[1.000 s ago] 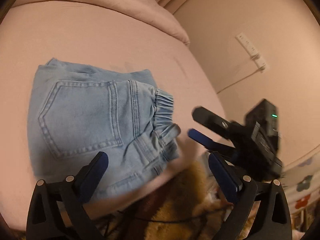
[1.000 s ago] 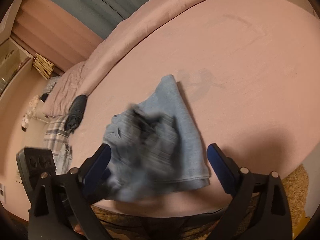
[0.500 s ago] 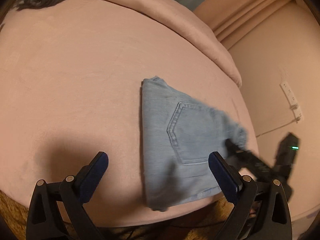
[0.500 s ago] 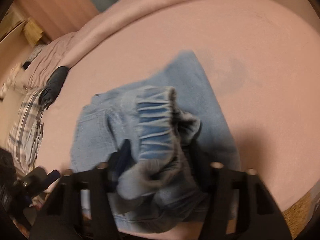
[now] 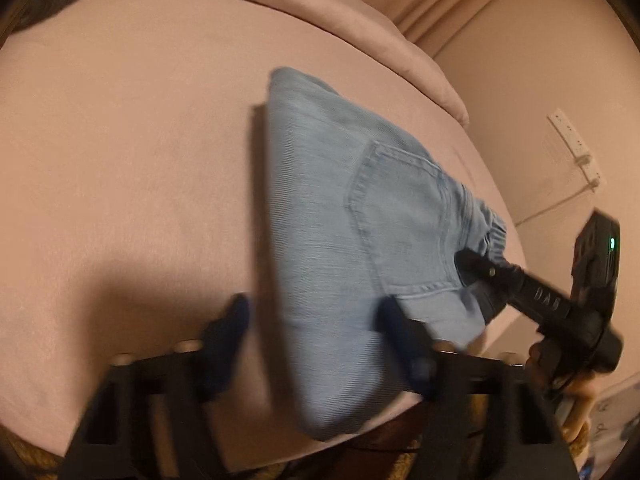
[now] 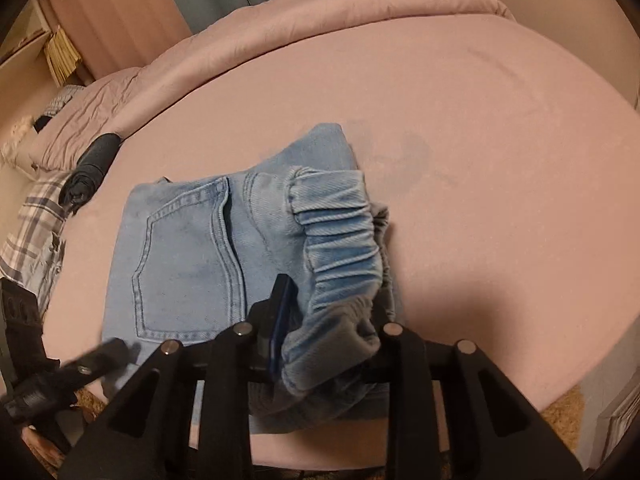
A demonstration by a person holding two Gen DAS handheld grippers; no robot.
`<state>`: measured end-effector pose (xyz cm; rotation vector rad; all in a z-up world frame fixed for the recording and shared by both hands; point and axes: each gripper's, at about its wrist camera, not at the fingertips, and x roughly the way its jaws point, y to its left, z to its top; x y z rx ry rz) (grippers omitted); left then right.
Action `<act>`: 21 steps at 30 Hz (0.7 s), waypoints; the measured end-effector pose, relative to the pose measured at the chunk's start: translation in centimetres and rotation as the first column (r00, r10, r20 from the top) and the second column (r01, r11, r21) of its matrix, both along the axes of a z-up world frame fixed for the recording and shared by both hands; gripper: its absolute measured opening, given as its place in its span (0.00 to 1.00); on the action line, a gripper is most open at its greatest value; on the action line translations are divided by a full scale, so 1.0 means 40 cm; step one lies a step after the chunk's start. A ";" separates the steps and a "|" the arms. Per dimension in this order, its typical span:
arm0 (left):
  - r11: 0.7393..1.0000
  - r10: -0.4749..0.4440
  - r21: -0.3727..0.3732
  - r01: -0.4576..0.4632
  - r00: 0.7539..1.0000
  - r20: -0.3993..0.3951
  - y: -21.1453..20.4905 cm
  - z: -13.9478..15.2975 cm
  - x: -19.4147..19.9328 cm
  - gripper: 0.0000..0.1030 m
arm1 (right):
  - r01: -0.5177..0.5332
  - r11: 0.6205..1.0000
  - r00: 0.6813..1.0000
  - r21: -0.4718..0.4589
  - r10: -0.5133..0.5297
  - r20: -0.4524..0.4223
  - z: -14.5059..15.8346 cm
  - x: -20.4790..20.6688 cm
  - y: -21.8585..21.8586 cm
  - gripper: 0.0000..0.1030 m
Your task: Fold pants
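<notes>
Right wrist: jaws clamp pants waistband.

Right tool clamped, left tool spread

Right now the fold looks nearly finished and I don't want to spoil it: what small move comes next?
Probably lower the right tongs and release: they clamp the elastic waistband, bunched above the folded jeans, while the left tongs gape at the near edge.
</notes>
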<state>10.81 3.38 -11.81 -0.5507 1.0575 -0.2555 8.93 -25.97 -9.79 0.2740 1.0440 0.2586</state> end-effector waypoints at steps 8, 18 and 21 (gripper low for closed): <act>0.999 0.009 -0.052 -0.009 1.000 0.000 0.019 -0.013 -0.003 0.37 | -0.017 0.997 0.989 -0.072 0.027 0.147 0.175 0.043 0.052 0.75; 0.999 0.020 -0.037 -0.019 1.000 0.010 -0.003 -0.011 -0.002 0.29 | -0.350 0.936 0.934 0.029 0.351 -0.062 0.106 0.245 0.405 0.73; 0.999 0.018 -0.029 -0.017 1.000 0.020 -0.010 -0.010 -0.002 0.28 | -0.370 0.928 0.926 -0.054 0.363 -0.107 0.050 0.253 0.443 0.72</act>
